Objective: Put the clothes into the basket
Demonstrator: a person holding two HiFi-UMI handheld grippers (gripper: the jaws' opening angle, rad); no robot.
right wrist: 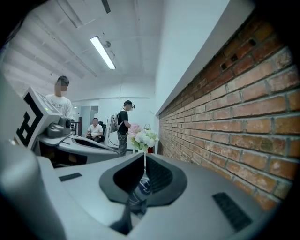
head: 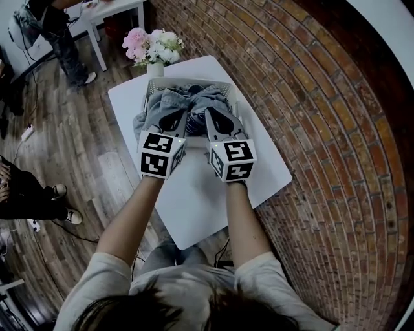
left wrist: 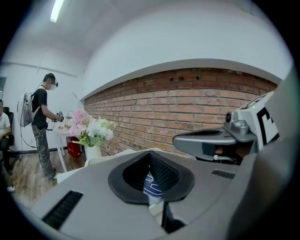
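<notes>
A white slatted basket (head: 188, 82) stands at the far end of the white table (head: 194, 194), with blue-grey denim clothes (head: 194, 101) heaped in it and spilling over its near rim. Both grippers reach side by side onto that denim. In the head view my left gripper (head: 173, 120) and right gripper (head: 218, 120) have their tips on the cloth. In the left gripper view the left gripper (left wrist: 151, 161) is shut, with a scrap of blue cloth (left wrist: 152, 184) pinched low between the pads. My right gripper (right wrist: 144, 161) is shut on blue cloth (right wrist: 141, 188) in the same way.
A white vase of pink and white flowers (head: 154, 49) stands just beyond the basket. A brick wall (head: 323, 129) runs along the table's right side. People stand and sit on the wooden floor to the left (head: 61, 35), near a second white table (head: 113, 10).
</notes>
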